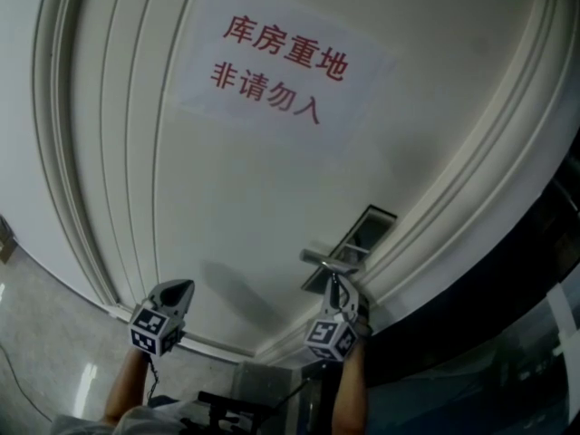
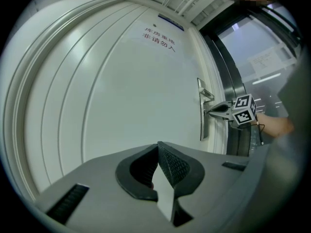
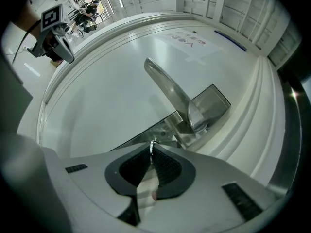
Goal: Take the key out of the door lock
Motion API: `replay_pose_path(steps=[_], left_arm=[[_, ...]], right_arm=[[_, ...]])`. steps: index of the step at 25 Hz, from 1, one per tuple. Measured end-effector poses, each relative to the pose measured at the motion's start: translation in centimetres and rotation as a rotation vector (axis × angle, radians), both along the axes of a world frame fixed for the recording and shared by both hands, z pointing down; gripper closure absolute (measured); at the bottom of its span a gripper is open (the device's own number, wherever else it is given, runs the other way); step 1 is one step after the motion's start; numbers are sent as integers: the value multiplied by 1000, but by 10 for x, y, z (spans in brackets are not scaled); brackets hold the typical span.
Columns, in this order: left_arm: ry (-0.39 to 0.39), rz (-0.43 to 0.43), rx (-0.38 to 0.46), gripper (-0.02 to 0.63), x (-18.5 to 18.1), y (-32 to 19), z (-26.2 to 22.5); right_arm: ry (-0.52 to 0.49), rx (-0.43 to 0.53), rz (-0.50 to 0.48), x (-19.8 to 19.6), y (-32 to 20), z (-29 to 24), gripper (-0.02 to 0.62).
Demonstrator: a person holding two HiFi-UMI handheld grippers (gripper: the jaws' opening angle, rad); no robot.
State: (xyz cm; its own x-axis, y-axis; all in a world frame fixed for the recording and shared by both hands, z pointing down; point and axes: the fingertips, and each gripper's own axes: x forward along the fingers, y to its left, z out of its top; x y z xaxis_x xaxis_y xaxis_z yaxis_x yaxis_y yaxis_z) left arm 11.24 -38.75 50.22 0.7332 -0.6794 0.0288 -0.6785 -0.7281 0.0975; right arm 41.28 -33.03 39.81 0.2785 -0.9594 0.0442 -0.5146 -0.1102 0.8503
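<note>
The white door carries a metal lock plate with a lever handle at its right side. Below the handle, a thin metal key sticks out of the plate. My right gripper is shut on the key, and only the key's narrow edge shows between the pads. In the head view the right gripper points at the plate under the handle. My left gripper is shut with nothing in it, held away from the door's plain panel, well left of the lock.
A paper sign with red characters hangs on the upper door. Moulded white frame strips curve around the panel. A dark glass wall stands to the right of the door frame. A person's forearms hold both grippers.
</note>
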Motion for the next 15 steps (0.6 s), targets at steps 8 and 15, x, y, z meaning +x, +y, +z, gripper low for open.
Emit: replay_pose_path(steps=[8,15], left_arm=[[-1,-11,3,598,-7,4,-1],[5,-15,8,598,-7,4,-3]], right_arm=[[100,-39,6,-1,0,1,568],[179,-70,16,-1,0,3,568]])
